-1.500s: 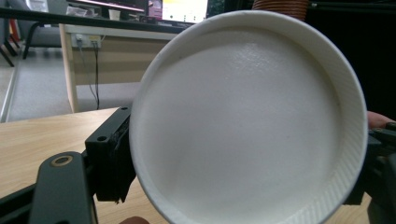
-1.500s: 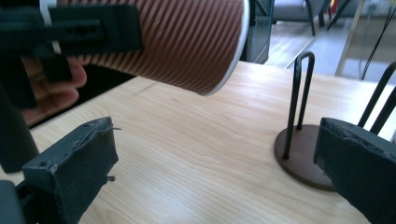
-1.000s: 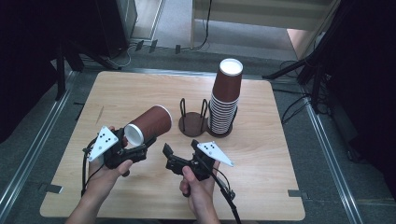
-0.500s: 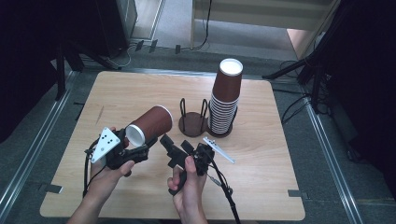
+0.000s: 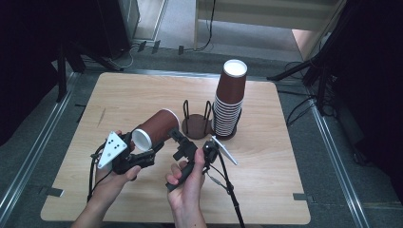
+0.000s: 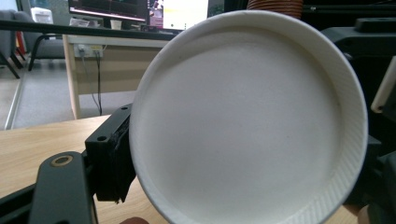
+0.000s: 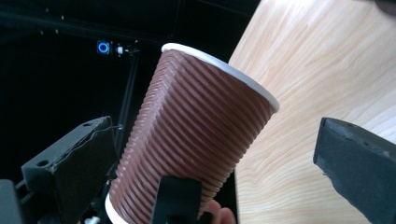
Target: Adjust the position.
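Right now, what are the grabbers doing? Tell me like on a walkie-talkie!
Left gripper shut on brown cup, held tilted. Right gripper open, jaws either side of the cup. Cup stack and wire holder behind, apart.

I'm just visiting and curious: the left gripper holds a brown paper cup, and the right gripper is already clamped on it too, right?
Not quite. The left gripper does hold the brown paper cup, but the right gripper is open: the right gripper view shows its jaws spread either side of the cup, apart from it.

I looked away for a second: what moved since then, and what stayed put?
The right gripper swung left and forward, jaws open, up to the cup held by the left gripper. The cup stack and wire holder stayed put; the left gripper kept its hold.
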`<act>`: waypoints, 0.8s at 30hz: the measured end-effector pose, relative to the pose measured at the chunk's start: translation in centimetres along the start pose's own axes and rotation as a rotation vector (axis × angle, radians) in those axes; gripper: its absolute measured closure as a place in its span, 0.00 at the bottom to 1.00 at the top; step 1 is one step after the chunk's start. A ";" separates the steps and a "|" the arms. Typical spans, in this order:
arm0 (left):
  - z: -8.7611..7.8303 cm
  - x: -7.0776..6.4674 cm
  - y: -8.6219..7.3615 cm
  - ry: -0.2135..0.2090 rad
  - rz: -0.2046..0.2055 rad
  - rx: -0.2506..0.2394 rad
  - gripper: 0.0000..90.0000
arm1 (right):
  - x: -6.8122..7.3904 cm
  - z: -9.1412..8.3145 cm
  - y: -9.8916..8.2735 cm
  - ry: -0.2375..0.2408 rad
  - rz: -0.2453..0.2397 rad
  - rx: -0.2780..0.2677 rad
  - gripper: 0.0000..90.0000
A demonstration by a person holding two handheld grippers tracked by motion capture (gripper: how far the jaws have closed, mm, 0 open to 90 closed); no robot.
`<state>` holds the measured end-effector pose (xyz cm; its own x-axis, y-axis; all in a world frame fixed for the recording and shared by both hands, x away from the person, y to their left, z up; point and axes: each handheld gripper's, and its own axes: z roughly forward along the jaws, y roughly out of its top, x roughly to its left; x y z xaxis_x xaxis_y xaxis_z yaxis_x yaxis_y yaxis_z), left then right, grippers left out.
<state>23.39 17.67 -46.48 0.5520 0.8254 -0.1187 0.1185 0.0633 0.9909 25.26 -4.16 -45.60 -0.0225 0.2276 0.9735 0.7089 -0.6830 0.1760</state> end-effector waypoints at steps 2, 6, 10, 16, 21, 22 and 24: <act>0.0 -0.1 0.0 -0.002 0.005 -0.002 0.22 | -0.2 0.2 0.1 -0.004 0.058 0.002 0.00; 0.1 -0.2 -0.1 -0.001 0.017 -0.003 0.22 | -0.5 0.7 0.2 0.004 0.127 0.013 0.00; 0.1 -0.4 -0.2 -0.005 0.025 -0.004 0.22 | -1.0 1.2 0.6 0.014 0.224 0.021 0.00; 0.2 -0.5 -0.3 -0.017 0.031 -0.002 0.22 | -1.2 1.6 0.8 0.032 0.298 0.023 0.00; 0.2 -0.7 -0.3 -0.031 0.036 -0.006 0.22 | -1.6 2.1 1.1 0.032 0.315 0.043 0.00; 0.2 -0.7 -0.3 -0.035 0.036 -0.005 0.22 | -1.6 2.3 1.2 0.036 0.316 0.045 0.00; 0.2 -0.8 -0.3 -0.036 0.036 -0.001 0.22 | -1.5 2.3 1.2 0.030 0.315 0.045 0.00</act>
<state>23.11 16.88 -46.73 0.5856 0.8061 -0.0856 0.0973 0.0349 0.9946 27.82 -3.73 -47.20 0.1829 -0.0116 0.9831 0.7145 -0.6853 -0.1410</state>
